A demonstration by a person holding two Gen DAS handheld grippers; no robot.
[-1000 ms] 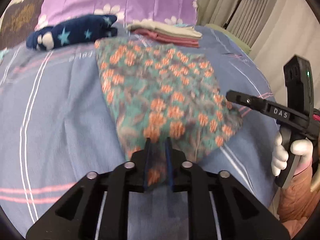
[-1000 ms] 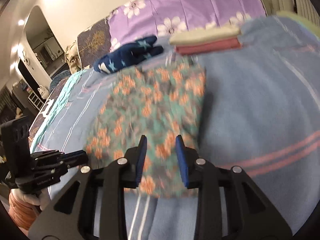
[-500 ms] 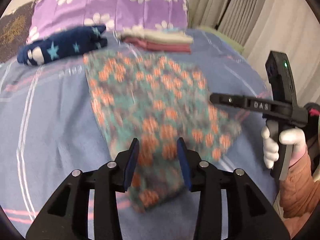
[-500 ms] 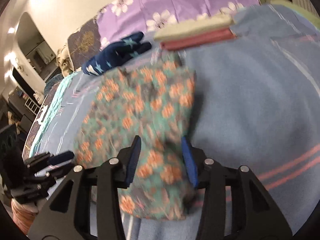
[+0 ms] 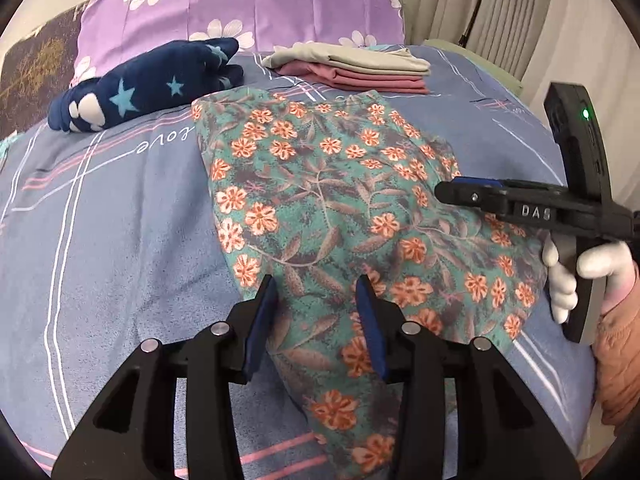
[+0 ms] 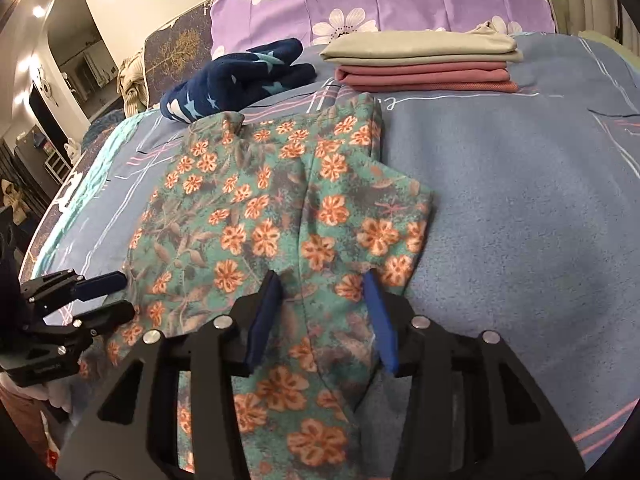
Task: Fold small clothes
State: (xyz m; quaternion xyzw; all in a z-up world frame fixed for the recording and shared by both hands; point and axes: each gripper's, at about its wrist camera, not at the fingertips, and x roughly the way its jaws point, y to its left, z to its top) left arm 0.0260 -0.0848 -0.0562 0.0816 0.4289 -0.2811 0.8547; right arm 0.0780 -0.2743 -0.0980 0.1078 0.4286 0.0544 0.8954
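A teal garment with orange flowers [image 5: 332, 200] lies spread flat on the blue bed cover [image 5: 120, 220]; it also shows in the right wrist view [image 6: 256, 216]. My left gripper [image 5: 318, 290] is open and empty, just above the garment's near edge. My right gripper [image 6: 322, 284] is open and empty over the garment's near right part. The right gripper also shows in the left wrist view [image 5: 460, 190], over the garment's right edge. The left gripper shows in the right wrist view [image 6: 104, 292], at the garment's left edge.
A folded stack of beige and pink clothes [image 5: 352, 66] lies behind the garment, also in the right wrist view [image 6: 424, 64]. A navy star-print item [image 5: 148, 84] lies at the back left. A purple flowered pillow [image 5: 240, 4] stands at the head. Curtains [image 5: 500, 12] hang at the right.
My left gripper was shut on the garment's near edge and has let go and opened. My right gripper has opened wider. The garment now lies flat and still.
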